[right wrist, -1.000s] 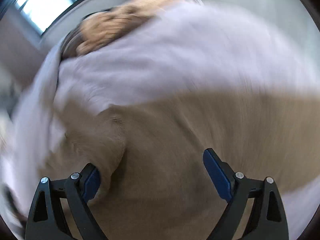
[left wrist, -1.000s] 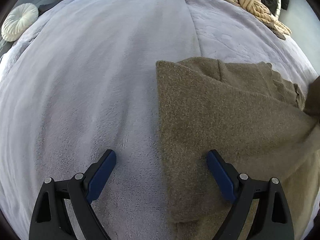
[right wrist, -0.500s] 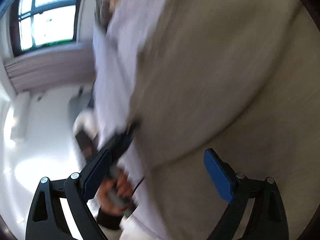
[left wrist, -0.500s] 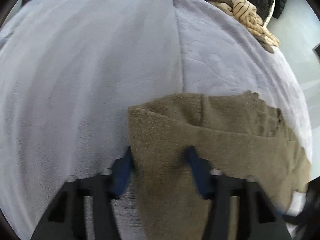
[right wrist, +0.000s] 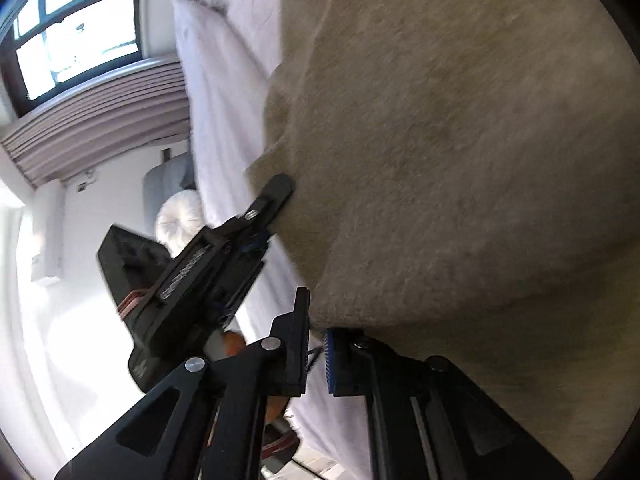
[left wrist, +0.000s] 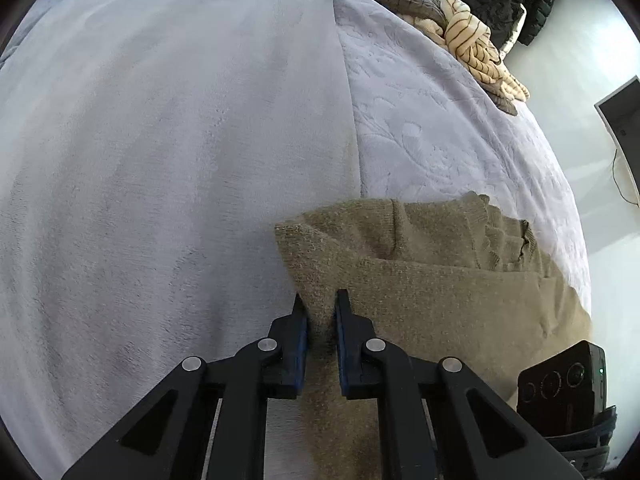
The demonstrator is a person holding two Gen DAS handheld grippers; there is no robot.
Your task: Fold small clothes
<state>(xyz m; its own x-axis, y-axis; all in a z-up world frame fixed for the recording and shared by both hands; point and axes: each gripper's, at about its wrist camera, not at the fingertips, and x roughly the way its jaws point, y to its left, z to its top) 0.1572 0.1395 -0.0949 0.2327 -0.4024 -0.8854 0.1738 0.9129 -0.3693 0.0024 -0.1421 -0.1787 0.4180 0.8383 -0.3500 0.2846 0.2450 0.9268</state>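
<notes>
An olive-brown knit sweater (left wrist: 432,288) lies partly folded on the lavender bed cover (left wrist: 160,160). My left gripper (left wrist: 320,316) is shut on the sweater's left edge near its front corner. In the right wrist view the sweater (right wrist: 460,140) fills most of the frame. My right gripper (right wrist: 318,336) is shut on the sweater's lower edge. The left gripper (right wrist: 276,192) also shows there, clamped on the same edge a little further along.
A pile of clothes with a cream striped piece (left wrist: 476,48) lies at the bed's far right. Dark jackets (left wrist: 516,4) hang behind it. The right gripper's body (left wrist: 560,384) shows at lower right. A window (right wrist: 76,36) and a white round cushion (right wrist: 180,216) show beyond the bed.
Both grippers went from wide open to shut on the sweater's edge. The left one moved right onto the left edge; the right one swung round to the lower edge.
</notes>
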